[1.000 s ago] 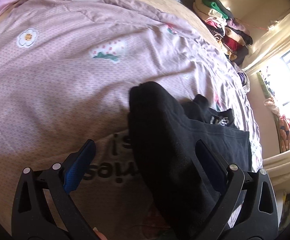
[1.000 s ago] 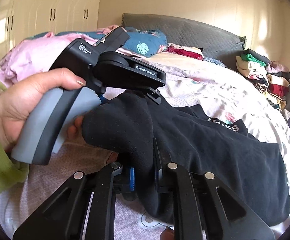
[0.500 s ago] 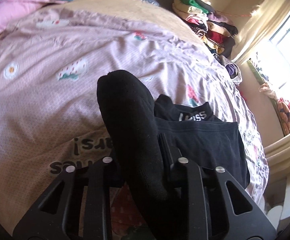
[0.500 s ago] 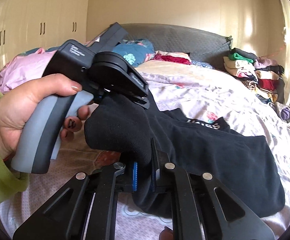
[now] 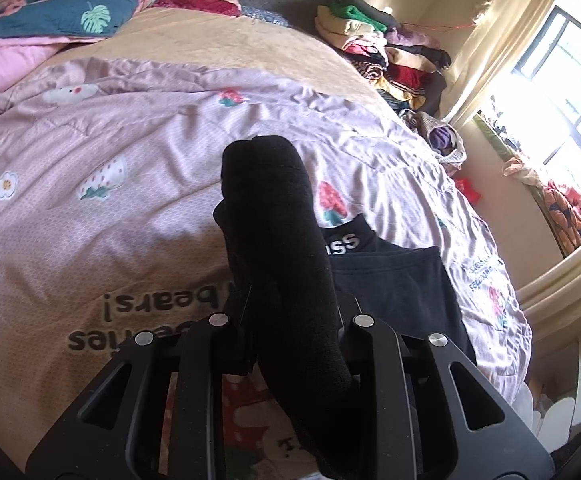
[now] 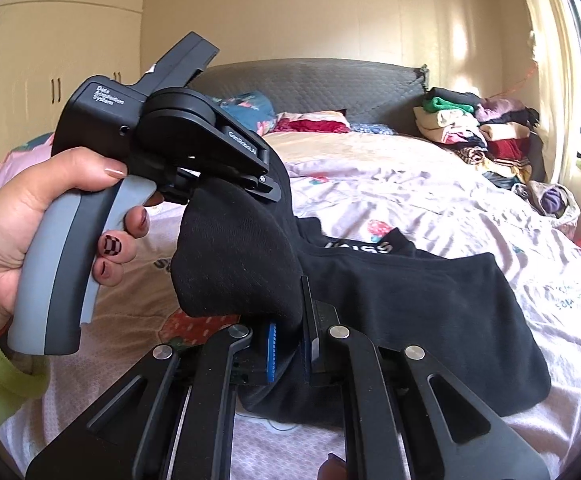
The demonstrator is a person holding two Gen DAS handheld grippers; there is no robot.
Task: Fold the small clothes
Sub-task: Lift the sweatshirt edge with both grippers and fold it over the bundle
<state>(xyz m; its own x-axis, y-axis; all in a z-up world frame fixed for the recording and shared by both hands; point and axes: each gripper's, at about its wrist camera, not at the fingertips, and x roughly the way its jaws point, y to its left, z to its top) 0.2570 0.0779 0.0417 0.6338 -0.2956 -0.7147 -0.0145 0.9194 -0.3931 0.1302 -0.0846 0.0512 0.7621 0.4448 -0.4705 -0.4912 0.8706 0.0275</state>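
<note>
A black sock is held in the air over the bed between both grippers. My left gripper is shut on one end of it; its toe sticks up past the jaws. In the right wrist view my right gripper is shut on the sock, with blue pads pinching the fabric. The left gripper, held in a hand, grips the sock's upper end just above. Black underwear with white letters on its waistband lies flat on the bed below; it also shows in the left wrist view.
A pink printed bedspread covers the bed. A stack of folded clothes sits at the far right by the grey headboard. Pillows and a teal quilt lie at the far left. A window is on the right.
My left gripper was open around the sock a second ago; it has shut on it. Both grippers have lifted the sock higher above the bed.
</note>
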